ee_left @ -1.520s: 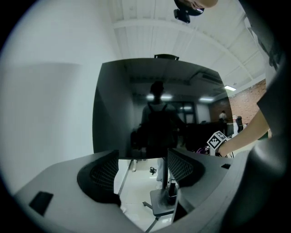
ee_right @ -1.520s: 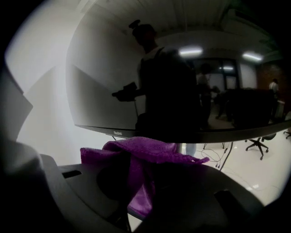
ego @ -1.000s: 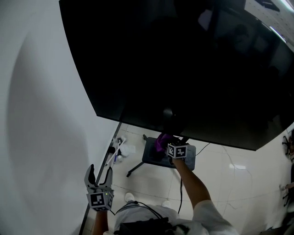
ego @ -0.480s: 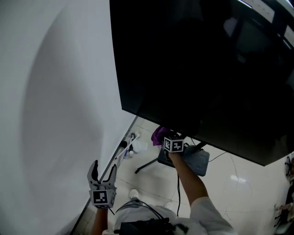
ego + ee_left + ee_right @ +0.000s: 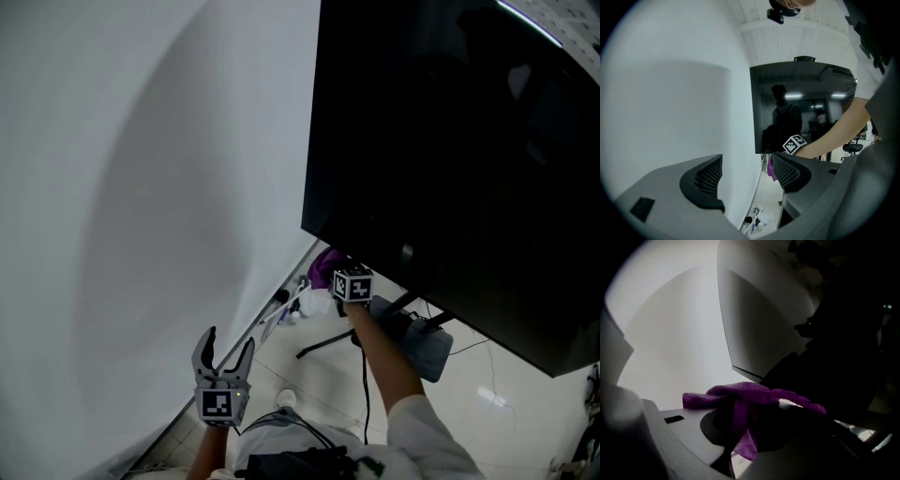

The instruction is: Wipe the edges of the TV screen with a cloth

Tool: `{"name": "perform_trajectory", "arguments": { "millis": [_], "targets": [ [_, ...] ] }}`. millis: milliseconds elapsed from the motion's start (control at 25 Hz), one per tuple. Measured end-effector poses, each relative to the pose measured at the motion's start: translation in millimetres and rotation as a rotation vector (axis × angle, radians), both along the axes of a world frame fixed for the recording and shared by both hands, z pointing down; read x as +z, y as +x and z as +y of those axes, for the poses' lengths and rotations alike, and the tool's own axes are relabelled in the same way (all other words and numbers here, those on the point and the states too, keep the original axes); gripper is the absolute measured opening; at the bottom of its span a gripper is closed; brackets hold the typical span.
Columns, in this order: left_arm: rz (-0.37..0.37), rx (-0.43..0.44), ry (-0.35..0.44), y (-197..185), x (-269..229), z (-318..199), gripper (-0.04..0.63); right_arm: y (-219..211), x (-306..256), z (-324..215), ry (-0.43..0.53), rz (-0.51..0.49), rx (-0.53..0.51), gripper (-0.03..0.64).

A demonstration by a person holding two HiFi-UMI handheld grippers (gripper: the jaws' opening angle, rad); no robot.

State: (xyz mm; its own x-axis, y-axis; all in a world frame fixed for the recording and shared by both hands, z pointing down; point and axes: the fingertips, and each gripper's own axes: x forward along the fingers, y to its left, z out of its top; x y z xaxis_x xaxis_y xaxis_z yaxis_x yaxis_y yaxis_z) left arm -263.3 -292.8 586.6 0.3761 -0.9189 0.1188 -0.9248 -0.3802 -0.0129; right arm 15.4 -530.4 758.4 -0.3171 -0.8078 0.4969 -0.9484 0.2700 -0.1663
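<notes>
A: Purple cloth is pinched in our right claw, jaws pressed onto it, with one fold draped over the top. In the head view it sits at centre frame, just under the lower left corner of the TV screen.

B: And our left claw?

A: Spread, with nothing between the jaws. It hangs at the lower left of the frame, well apart from the screen.

B: What could go wrong from here?

A: The cloth looks bunched to one side, so we judge that bare jaw plastic could scrape the screen's edge if we press at the corner. The loose fold might also snag there and drag out of the grip.

B: Anything in the way?

A: The white wall runs near the screen's left edge, leaving little room for the claw. Below, the stand's grey base, a black leg and small clutter at the wall foot crowd the floor.
</notes>
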Motion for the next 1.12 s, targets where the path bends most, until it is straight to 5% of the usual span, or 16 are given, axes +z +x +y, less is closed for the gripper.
{"name": "perform_trajectory", "arguments": {
  "millis": [480,1120],
  "targets": [
    [0.006,-0.110,-0.014,-35.3,2.0,-0.9,0.321,-80.5,-14.1,-53.1,-0.013,-0.065,-0.055,0.094],
    [0.031,-0.182,-0.010,-56.6,6.7,4.4,0.321,-139.7,-131.3,-114.1,0.144,-0.212,-0.052,0.094]
  ]
}}
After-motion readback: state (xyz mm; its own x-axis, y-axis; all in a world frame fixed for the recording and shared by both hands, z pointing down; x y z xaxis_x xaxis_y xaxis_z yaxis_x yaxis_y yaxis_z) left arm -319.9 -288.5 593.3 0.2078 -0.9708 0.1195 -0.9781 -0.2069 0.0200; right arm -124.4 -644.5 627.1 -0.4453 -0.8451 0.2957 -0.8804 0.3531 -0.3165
